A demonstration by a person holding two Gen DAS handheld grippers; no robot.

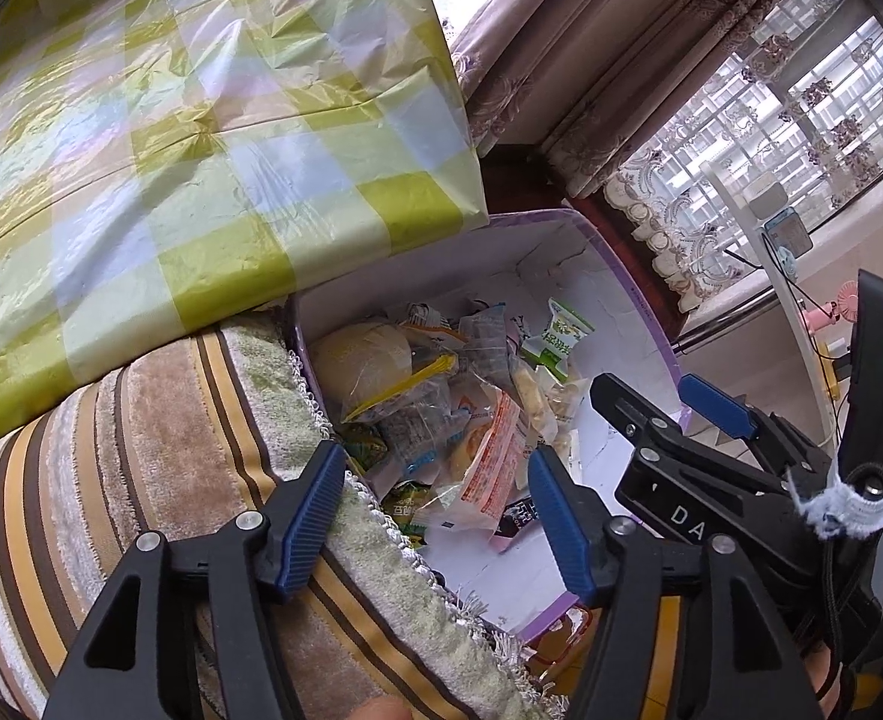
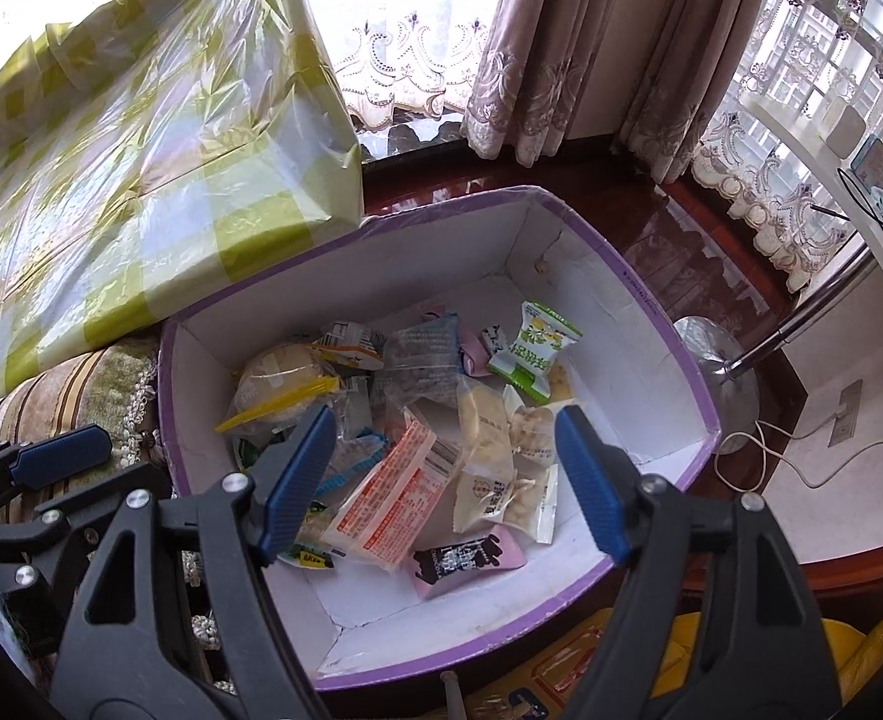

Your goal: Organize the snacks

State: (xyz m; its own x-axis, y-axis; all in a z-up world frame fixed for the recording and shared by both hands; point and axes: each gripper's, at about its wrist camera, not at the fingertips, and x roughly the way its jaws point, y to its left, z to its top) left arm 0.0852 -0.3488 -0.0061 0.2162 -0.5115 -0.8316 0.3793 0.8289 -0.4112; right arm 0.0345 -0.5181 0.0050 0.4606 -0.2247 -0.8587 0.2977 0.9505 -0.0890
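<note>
A white cardboard box (image 2: 381,276) with a purple rim lies below both grippers and holds several wrapped snacks. Among them are a green-and-white packet (image 2: 534,348), an orange-and-white packet (image 2: 393,489), a pink chocolate packet (image 2: 468,558) and a bun in clear wrap (image 2: 279,378). My right gripper (image 2: 444,420) hangs open over the middle of the box with nothing pressed between its blue pads. My left gripper (image 1: 435,462) is open too, above the box's (image 1: 441,264) near-left edge, over the orange-and-white packet (image 1: 492,462). The right gripper (image 1: 645,387) shows at the right of the left wrist view.
A table under a green checked plastic cloth (image 2: 141,150) overhangs the box's far-left corner. A striped cushion (image 1: 141,450) presses against its left side. On the wooden floor to the right are a metal stand base (image 2: 717,360) and a white cable (image 2: 801,456). Yellow packaging (image 2: 681,660) lies near me.
</note>
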